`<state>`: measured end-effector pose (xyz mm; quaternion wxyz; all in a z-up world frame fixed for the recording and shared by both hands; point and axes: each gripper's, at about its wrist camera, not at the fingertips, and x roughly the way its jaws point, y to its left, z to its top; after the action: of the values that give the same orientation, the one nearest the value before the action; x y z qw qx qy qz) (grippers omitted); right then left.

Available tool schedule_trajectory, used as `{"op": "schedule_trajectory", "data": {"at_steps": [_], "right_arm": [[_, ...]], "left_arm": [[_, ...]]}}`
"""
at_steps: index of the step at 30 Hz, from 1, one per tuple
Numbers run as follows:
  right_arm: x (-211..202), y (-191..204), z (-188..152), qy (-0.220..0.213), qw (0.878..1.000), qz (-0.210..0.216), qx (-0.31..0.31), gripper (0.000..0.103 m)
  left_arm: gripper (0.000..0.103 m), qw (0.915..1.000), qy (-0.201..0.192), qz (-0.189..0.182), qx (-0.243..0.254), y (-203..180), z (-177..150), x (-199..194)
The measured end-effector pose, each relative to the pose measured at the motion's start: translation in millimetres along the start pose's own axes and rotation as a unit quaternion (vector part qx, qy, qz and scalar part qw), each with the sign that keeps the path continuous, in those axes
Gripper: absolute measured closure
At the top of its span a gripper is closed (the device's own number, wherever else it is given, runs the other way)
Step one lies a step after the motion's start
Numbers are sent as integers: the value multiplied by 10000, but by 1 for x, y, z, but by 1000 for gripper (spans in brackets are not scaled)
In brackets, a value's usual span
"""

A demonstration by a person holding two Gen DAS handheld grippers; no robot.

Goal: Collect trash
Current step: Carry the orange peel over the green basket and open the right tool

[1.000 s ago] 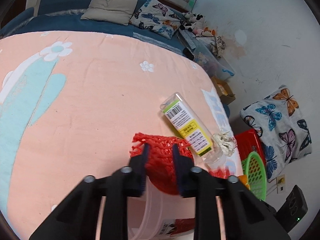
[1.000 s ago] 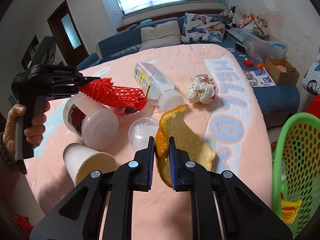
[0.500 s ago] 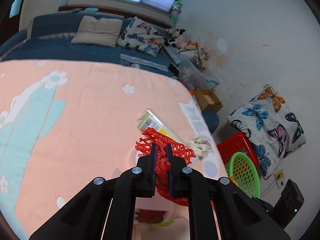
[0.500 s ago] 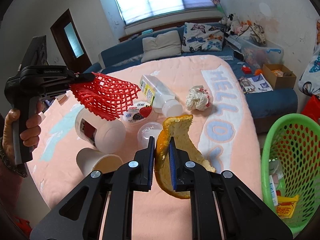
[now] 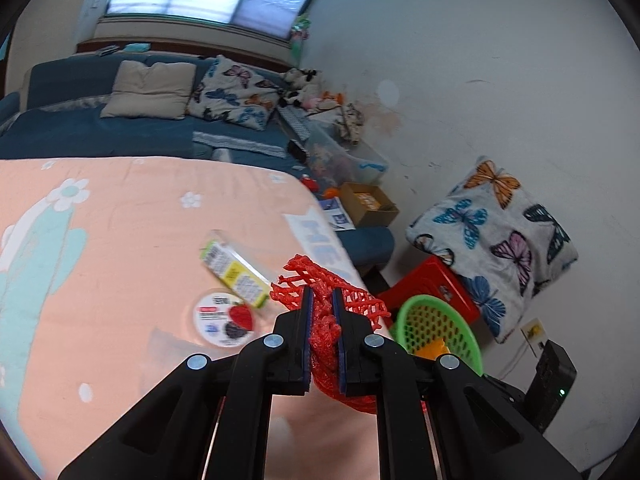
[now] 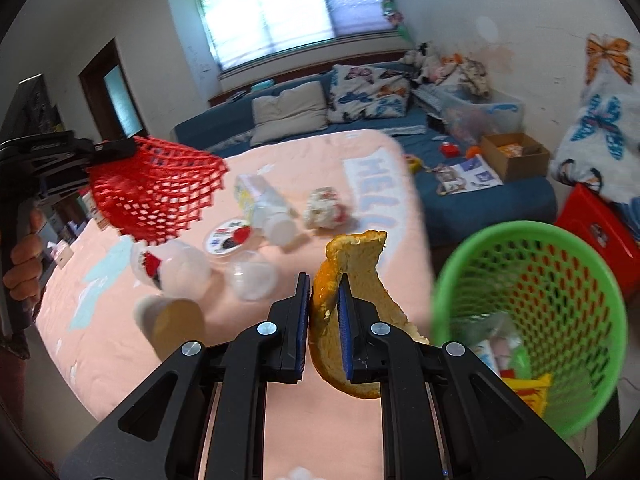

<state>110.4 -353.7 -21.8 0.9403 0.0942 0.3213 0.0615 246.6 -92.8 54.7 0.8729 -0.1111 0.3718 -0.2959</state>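
Observation:
My left gripper [image 5: 321,300] is shut on a red foam net [image 5: 328,336] and holds it in the air above the pink table; the net also shows in the right wrist view [image 6: 160,196]. My right gripper [image 6: 323,286] is shut on a piece of orange peel [image 6: 360,280], held up beside the green mesh trash basket [image 6: 532,320], which also shows in the left wrist view [image 5: 440,328]. On the table lie a clear bottle [image 6: 264,204], a crumpled tissue [image 6: 324,208], a fruit lid [image 6: 228,238], clear plastic cups [image 6: 180,268] and a paper cup [image 6: 172,320].
The pink blanket-covered table [image 5: 120,240] ends at its right edge by the basket. A red crate [image 5: 436,284] and a butterfly-print cushion [image 5: 500,244] stand by the wall. A blue sofa [image 6: 280,120] and a cardboard box [image 6: 512,152] lie behind.
My left gripper has closed on the red net and lifted it off the table. My right gripper has carried the peel up and right, closer to the green basket.

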Motion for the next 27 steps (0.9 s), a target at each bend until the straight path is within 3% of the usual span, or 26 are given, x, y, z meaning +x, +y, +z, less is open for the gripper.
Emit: {"op": "schedule_trajectory", "data": {"at_steps": [17, 27], "right_arm": [[-35, -120, -36, 123, 9911, -1144, 671, 89], [-45, -158, -54, 204, 9844, -1434, 1000, 89]], "left_arm": [[94, 9979, 237, -443, 410, -85, -9, 31], [94, 9958, 388, -582, 586, -119, -13, 49]]}}
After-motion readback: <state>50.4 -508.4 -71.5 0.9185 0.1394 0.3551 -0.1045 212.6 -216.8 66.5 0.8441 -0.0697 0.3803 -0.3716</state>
